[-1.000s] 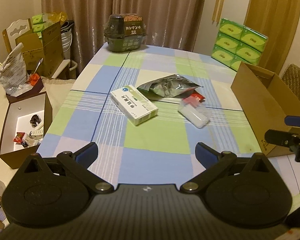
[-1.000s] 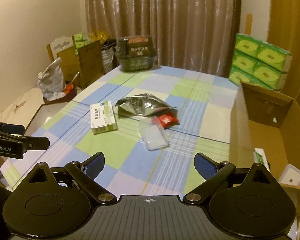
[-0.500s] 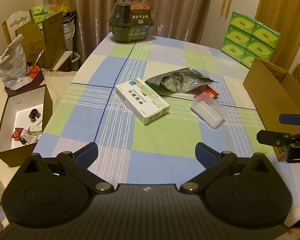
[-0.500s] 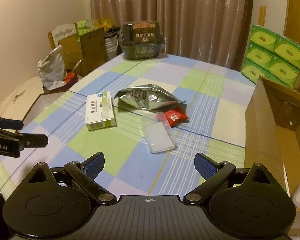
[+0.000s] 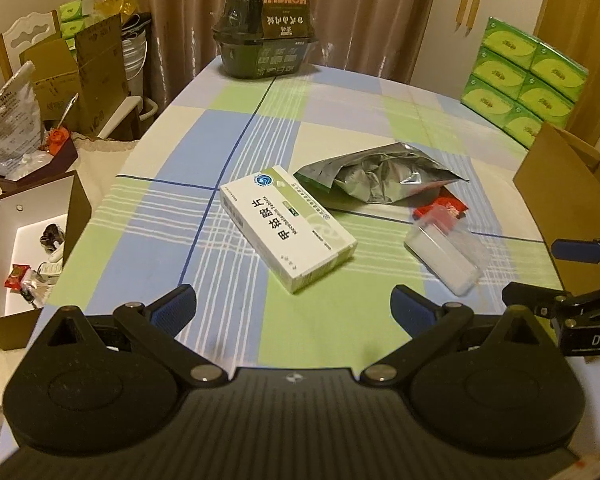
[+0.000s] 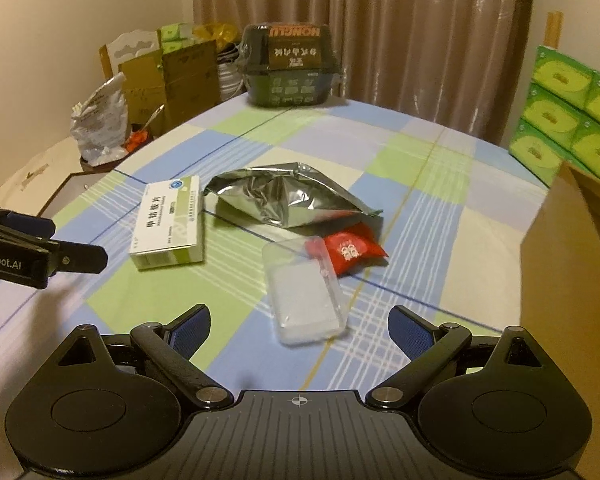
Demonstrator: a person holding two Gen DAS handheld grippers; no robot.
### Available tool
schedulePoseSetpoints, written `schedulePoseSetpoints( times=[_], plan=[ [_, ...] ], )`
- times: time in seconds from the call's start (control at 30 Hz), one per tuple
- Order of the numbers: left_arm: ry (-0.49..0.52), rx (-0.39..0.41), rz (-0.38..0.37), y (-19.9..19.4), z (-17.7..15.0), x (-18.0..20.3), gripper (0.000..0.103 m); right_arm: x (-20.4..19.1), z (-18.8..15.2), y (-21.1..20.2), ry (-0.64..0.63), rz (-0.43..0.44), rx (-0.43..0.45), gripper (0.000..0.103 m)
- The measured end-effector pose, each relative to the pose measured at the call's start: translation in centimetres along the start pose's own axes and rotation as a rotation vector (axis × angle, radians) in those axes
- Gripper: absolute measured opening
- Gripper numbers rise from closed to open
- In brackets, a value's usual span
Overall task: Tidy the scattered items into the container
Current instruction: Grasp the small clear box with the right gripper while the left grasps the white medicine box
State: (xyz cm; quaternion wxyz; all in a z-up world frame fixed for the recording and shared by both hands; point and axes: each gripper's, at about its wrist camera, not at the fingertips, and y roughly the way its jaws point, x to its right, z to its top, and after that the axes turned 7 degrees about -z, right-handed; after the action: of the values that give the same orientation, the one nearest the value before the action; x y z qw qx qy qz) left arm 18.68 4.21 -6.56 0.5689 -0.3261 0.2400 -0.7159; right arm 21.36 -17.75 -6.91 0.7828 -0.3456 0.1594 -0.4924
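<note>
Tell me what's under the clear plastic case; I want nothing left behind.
One end of the clear plastic case overlaps the red packet. Under the rest, only tablecloth seems to show through its cloudy plastic.

Table (image 5: 148, 248), checked cloth: medicine box (image 5: 287, 227), foil pouch (image 5: 379, 178), red sachet (image 6: 353, 249), clear case (image 6: 304, 298) mid-table; dark tub (image 5: 266, 36) far edge; cardboard box (image 5: 559, 200) right edge.

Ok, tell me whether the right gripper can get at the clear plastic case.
Probably yes. The right gripper is open, the clear plastic case lies just ahead of its fingers, and nothing stands between them.
</note>
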Motion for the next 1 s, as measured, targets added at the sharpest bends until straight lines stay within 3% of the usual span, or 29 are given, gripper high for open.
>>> schedulePoseSetpoints(
  times=[0.23,0.6,0.8,1.0],
  plan=[
    [-0.022,-0.009,0.007,3.8,1.2,-0.6,0.101,-0.1,0.3,4.1,-0.061,0.017,-0.023,0.093],
    [-0.005,-0.02,0.034,9.2,3.4,0.3,0.101,0.4,0.0,7.8,-0.077,0.03,-0.06,0.07],
    [0.004,-0.043,0.107,11.5,3.9,0.5,0.101,1.0,-0.2,8.3,-0.063,0.053,-0.068,0.058],
    [0.042,-0.068,0.104,11.6,3.2,0.9,0.081,0.9,-0.4,7.4,-0.059,0.05,-0.077,0.054]
  ],
)
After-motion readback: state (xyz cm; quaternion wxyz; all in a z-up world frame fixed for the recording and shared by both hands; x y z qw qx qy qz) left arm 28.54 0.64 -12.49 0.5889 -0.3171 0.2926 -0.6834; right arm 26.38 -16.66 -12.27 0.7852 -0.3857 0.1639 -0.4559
